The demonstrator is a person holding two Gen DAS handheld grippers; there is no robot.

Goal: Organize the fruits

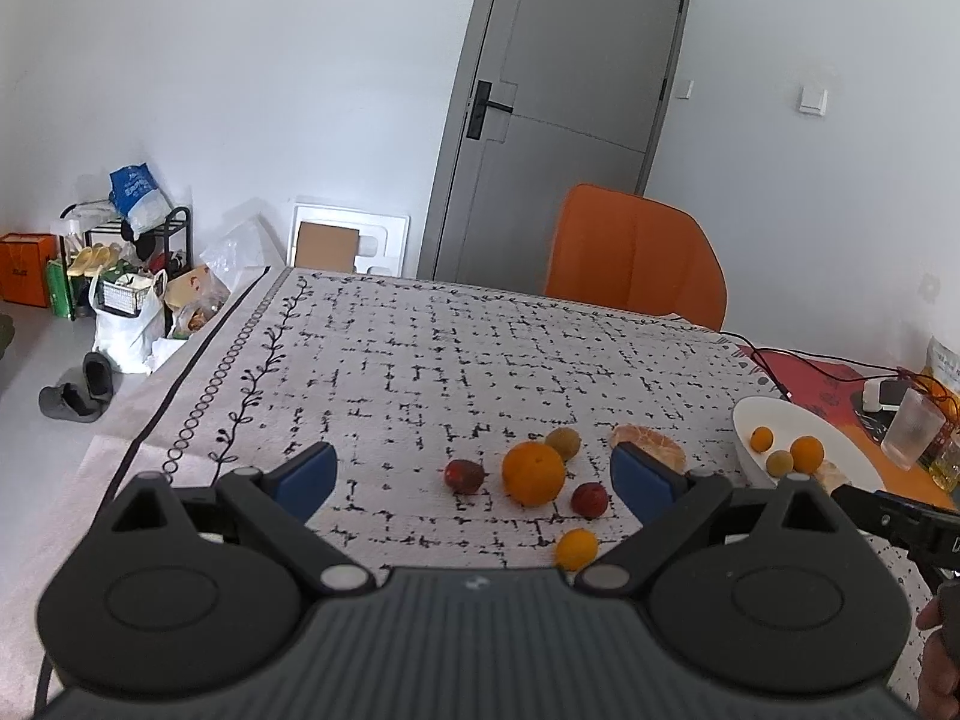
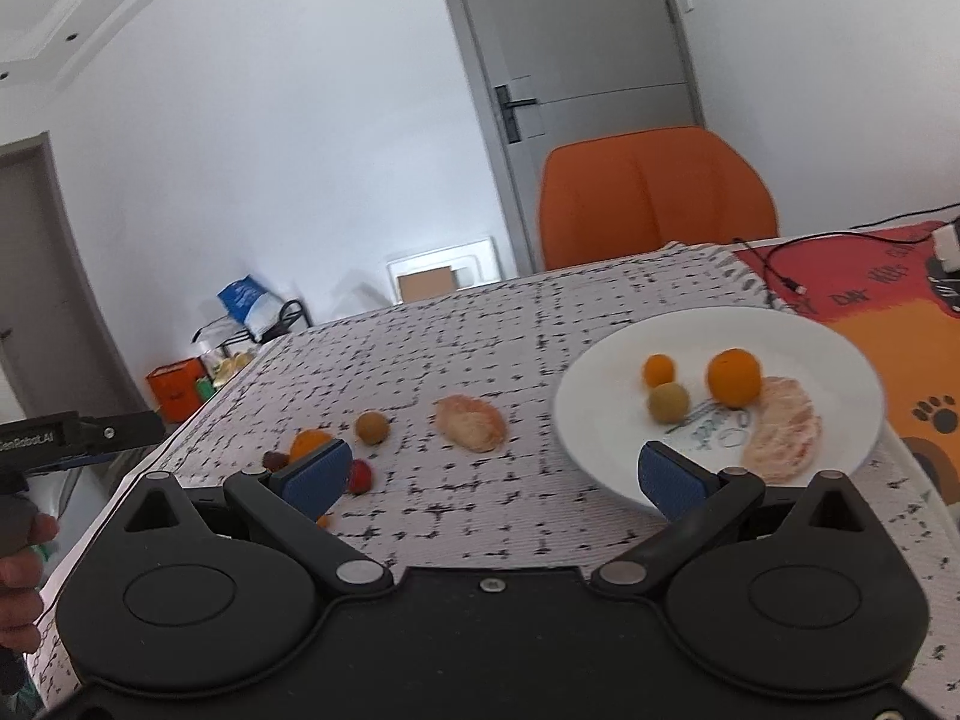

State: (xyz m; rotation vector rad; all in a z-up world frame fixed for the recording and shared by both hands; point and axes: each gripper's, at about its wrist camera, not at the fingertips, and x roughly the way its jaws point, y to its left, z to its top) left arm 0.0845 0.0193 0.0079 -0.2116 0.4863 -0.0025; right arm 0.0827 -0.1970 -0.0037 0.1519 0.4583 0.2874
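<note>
Two wrist views are shown over a counter (image 1: 420, 360) covered by a white cloth with black dashes. The right view is slightly blurred. In the left view, the left tool (image 1: 474, 474) is seen released, jaws wide apart, with nothing between them. Six fruits lie loose on the cloth just beyond it: one large orange (image 1: 533, 474), two dark red fruits (image 1: 464, 476) (image 1: 589, 499), one small orange fruit (image 1: 576, 549), one greenish-brown fruit (image 1: 563, 443) and one peeled citrus (image 1: 651, 447), partly hidden behind the tool's right finger. At the right, a white plate (image 2: 606, 420) is cut off by the tool body in the left view. In the right view, four fruits are counted on it: two orange, one greenish-brown, one peeled piece. The right tool (image 2: 507, 480) is likewise released and empty, its right finger overlapping the plate's near rim. A hand (image 2: 18, 576) is cut off at the left edge.
</note>
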